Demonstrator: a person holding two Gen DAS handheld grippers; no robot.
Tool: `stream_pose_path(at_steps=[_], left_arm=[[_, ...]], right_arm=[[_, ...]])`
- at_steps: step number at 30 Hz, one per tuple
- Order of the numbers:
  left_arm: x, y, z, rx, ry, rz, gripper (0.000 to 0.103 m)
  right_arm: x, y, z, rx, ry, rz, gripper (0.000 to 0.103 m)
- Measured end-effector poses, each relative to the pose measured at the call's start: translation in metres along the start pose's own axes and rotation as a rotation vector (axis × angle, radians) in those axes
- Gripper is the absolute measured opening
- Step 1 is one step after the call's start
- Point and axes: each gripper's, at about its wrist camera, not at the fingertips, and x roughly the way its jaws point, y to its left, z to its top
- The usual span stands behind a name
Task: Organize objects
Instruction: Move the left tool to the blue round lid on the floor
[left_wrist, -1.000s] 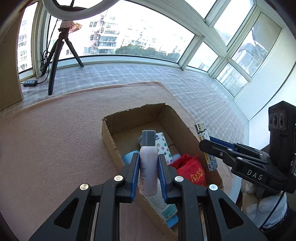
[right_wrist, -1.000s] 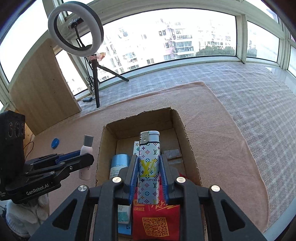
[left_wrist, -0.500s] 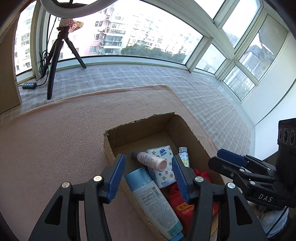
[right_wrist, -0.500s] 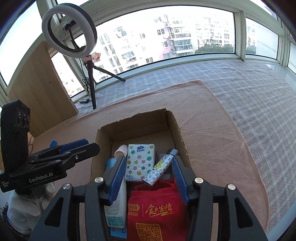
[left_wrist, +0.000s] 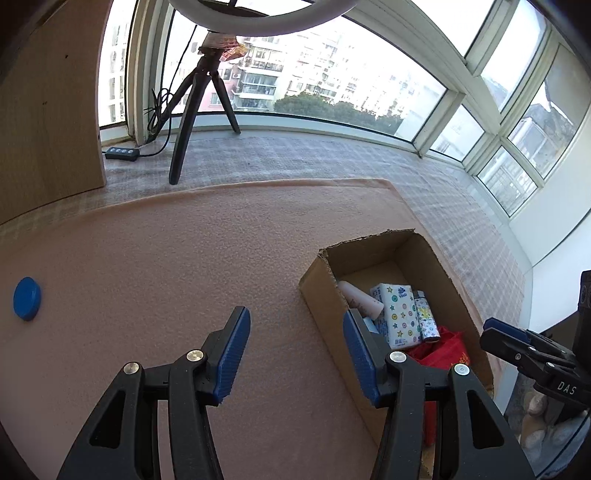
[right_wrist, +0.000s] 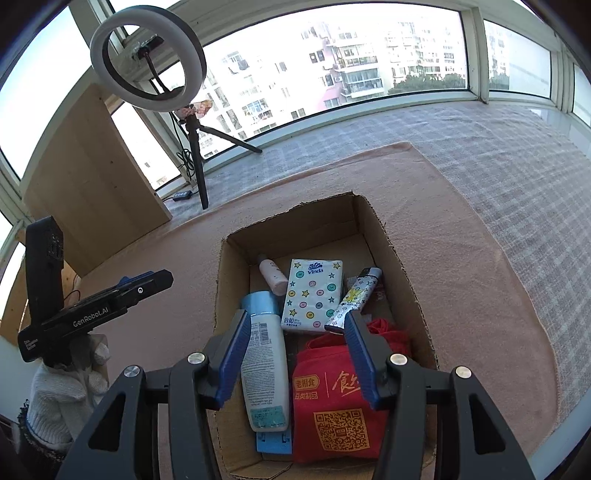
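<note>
Through my left wrist camera, my left tool (left_wrist: 295, 354) hangs wide apart and empty over the pink fleece mat (left_wrist: 184, 258) covering the desk. The one loose thing left, a small round blue plastic cap (left_wrist: 26, 298), lies flat on the mat far off to the tool's left, well apart from the open brown cardboard box (left_wrist: 321, 291) on its right. Being round, it has no long axis to line up with.

Through my right wrist camera, my right tool (right_wrist: 295, 354) is likewise spread wide and empty, poised over the box, above the white lotion bottle (right_wrist: 264, 373) and red pouch (right_wrist: 332, 398). The cap isn't visible here. I judge my left tool nearer, so it should fetch the cap.
</note>
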Motion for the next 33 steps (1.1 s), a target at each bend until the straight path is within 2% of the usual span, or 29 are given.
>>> stream_pose_path(at_steps=[11, 19, 27, 33], left_arm=[[-0.032, 0.103, -0.005, -0.093, -0.001, 0.137, 0.056], [-0.049, 0.186, 0.007, -0.167, -0.007, 0.226, 0.056], [-0.044, 0.252, 0.025, -0.255, 0.004, 0.236, 0.054], [-0.028, 0.281, 0.027, -0.323, 0.009, 0.254, 0.050]], right_arm=[[0.002, 0.054, -0.016, -0.062, 0.022, 0.027, 0.049], [0.008, 0.092, -0.030, -0.089, 0.044, 0.046, 0.049], [0.015, 0.113, -0.048, -0.088, 0.080, 0.030, 0.049], [0.014, 0.117, -0.064, -0.068, 0.103, 0.011, 0.049]])
